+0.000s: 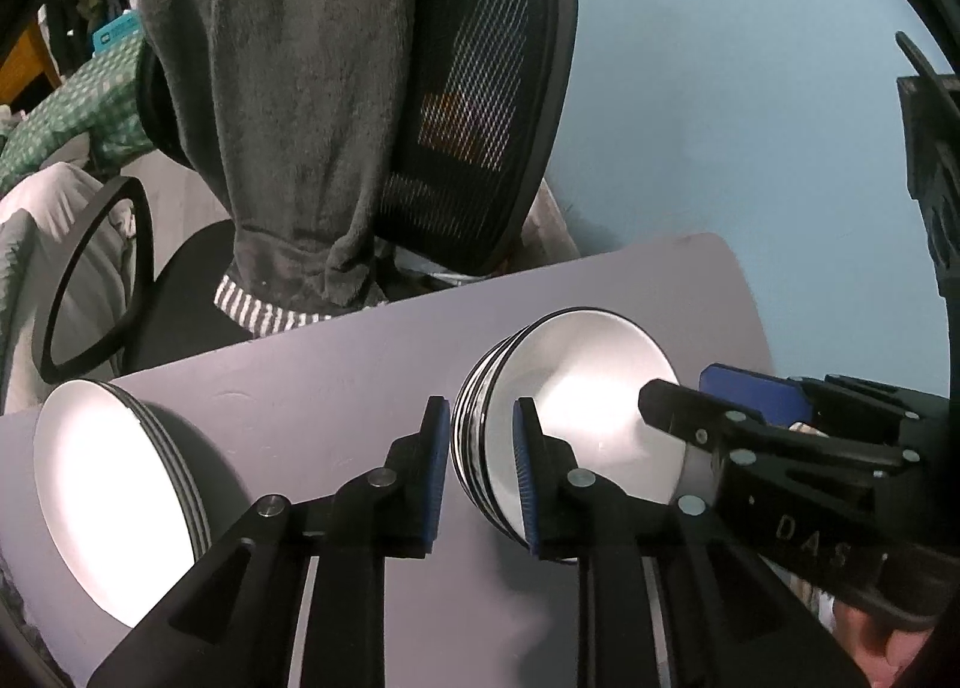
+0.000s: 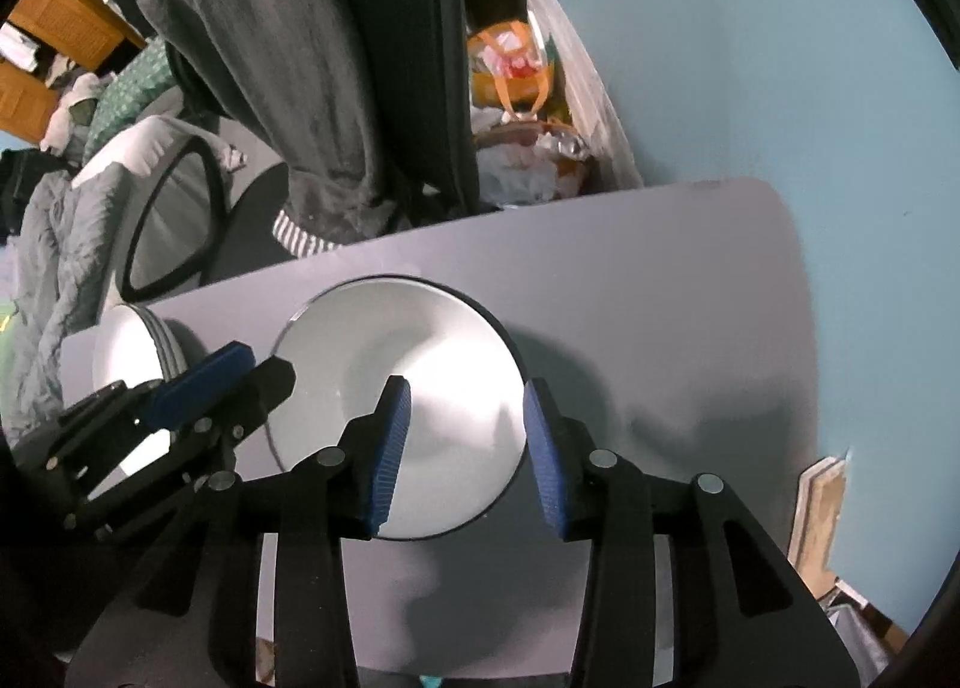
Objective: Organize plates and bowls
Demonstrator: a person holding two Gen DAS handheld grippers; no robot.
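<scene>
On the grey surface both stacks sit sorted, plates left and bowls right, so the left tool and right tool hang released, grasping nothing.

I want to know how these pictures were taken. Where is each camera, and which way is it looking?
Left wrist: on the left gripper, looking down at the bowl stack and plate stack; the right gripper shows.
Right wrist: on the right gripper, above the bowls; the left gripper shows.
Both share the table and chair.
</scene>
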